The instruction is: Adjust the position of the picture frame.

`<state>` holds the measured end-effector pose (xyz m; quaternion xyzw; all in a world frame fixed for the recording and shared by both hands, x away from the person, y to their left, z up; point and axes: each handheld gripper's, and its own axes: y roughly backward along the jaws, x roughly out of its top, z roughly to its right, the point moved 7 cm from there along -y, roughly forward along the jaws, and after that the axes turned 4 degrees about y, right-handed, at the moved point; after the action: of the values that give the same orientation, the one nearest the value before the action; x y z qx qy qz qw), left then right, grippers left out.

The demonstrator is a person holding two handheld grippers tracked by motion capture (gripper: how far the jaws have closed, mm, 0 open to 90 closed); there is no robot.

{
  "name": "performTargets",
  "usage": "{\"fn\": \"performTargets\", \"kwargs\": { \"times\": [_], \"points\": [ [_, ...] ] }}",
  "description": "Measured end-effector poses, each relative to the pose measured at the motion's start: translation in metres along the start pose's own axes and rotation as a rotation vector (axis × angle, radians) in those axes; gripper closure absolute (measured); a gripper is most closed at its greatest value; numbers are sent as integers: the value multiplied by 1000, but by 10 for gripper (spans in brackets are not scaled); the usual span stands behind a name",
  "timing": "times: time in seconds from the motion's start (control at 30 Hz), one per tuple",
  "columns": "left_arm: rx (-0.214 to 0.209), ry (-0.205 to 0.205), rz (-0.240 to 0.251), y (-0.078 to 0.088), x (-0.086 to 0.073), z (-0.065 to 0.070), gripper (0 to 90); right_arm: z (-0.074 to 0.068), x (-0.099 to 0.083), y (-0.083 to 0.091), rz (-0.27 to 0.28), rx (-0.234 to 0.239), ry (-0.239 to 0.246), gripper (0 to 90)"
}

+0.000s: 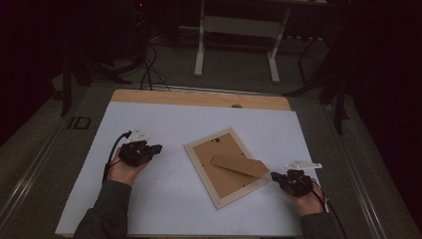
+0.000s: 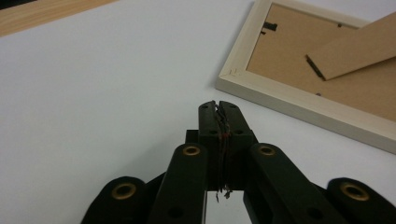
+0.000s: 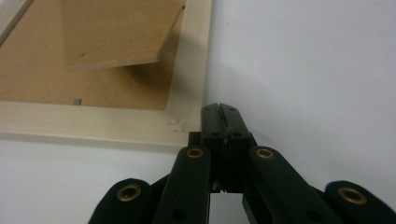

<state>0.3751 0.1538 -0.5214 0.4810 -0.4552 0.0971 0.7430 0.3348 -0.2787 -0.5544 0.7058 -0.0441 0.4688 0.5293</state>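
Both jaws pressed together, empty: left tool (image 1: pixel 155 148) stands apart from the pale wooden picture frame (image 1: pixel 201 169), lying face-down mid-bench (image 1: pixel 149 209); right tool (image 1: pixel 274 176) sits just beside its near corner, by the raised brown cardboard stand (image 1: pixel 240 166); best to open before approaching, then grip opposite rails evenly

The high view looks down over the white table (image 1: pixel 149 209); both gripper views skim it closely, sharing the picture frame (image 1: pixel 226 167) (image 2: pixel 299 105) (image 3: pixel 107 126) (opposite corners).
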Motion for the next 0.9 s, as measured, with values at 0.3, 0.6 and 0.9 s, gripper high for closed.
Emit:
{"fn": "performTargets", "kwargs": {
  "times": [0.3, 0.6, 0.9],
  "points": [
    [12, -15, -21, -17, 8, -2, 900, -11, -5, -2, -5, 13, 20, 897],
    [-1, -38, -55, -38, 9, 7, 900, -8, -9, -3, -16, -10, 22, 897],
    [-27, -52, -76, -56, 8, 16, 900, -3, -9, -9, -12, -23, 5, 897]
  ]
}}
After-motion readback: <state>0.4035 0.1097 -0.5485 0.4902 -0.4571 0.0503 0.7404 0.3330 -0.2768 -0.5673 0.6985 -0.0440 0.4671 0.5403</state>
